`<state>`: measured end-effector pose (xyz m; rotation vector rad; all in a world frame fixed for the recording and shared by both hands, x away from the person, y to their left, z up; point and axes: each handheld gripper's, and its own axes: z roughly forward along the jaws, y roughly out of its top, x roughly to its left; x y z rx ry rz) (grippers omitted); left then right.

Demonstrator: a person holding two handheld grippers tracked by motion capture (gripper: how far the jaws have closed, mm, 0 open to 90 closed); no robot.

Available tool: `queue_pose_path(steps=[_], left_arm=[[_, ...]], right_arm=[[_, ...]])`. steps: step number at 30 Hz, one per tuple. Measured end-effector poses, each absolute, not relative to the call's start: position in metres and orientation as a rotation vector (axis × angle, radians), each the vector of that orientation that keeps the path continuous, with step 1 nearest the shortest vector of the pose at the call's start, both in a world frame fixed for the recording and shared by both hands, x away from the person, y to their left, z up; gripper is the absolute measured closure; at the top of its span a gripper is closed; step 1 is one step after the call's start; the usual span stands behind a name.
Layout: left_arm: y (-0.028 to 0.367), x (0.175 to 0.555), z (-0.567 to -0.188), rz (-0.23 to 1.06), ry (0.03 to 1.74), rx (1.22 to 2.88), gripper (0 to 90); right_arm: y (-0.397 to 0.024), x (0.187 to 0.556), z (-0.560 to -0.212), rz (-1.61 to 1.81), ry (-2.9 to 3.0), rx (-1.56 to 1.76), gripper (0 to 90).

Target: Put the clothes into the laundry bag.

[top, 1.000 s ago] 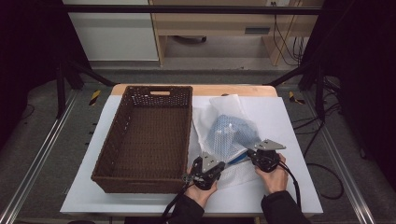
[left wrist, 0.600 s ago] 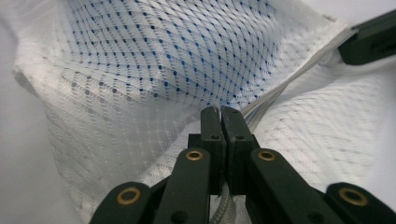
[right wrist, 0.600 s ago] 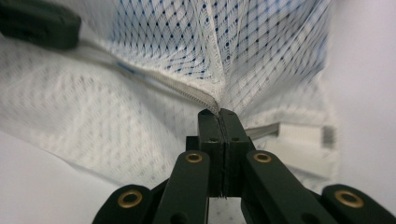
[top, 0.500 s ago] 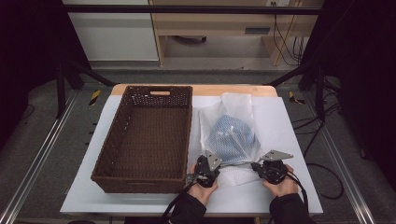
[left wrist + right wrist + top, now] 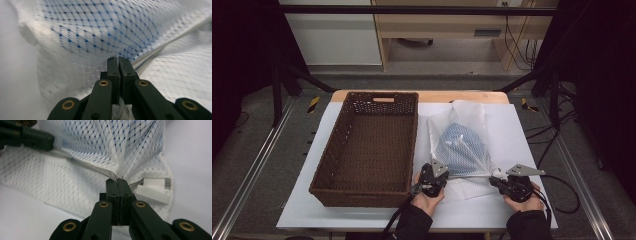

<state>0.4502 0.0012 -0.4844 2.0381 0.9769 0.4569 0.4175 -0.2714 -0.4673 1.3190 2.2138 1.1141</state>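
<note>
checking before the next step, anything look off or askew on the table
Nothing stands out. The mesh bag lies beside the empty basket, its near edge pulled taut between the left tool and right tool.

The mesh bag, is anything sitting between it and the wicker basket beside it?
Nothing visible does. The mesh bag lies on the white table right beside the wicker basket, with bare surface between. The left gripper and right gripper pinch its near edge.

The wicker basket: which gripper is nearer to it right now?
Left. The left gripper sits right beside the basket at its near corner; the right gripper is farther off, across the mesh bag.
</note>
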Motion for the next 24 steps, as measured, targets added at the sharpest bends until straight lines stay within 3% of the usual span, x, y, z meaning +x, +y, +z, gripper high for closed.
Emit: queue_pose_path(steps=[5,11,16,24], left_arm=[[0.002,0.453,-0.485,0.475,1.000,2.035,88.3],[0.000,0.442,-0.478,0.411,0.942,1.994,69.4],[0.002,0.431,-0.466,0.384,0.909,1.937,60.6],[0.005,0.422,-0.431,0.408,0.844,1.861,58.7]], right_arm=[[-0.250,0.424,-0.477,1.112,2.277,1.292,89.1],[-0.252,0.423,-0.471,1.220,2.194,1.277,64.3],[-0.264,0.416,-0.453,1.375,2.055,1.270,54.9],[-0.249,0.424,-0.428,1.551,1.995,1.183,55.1]])
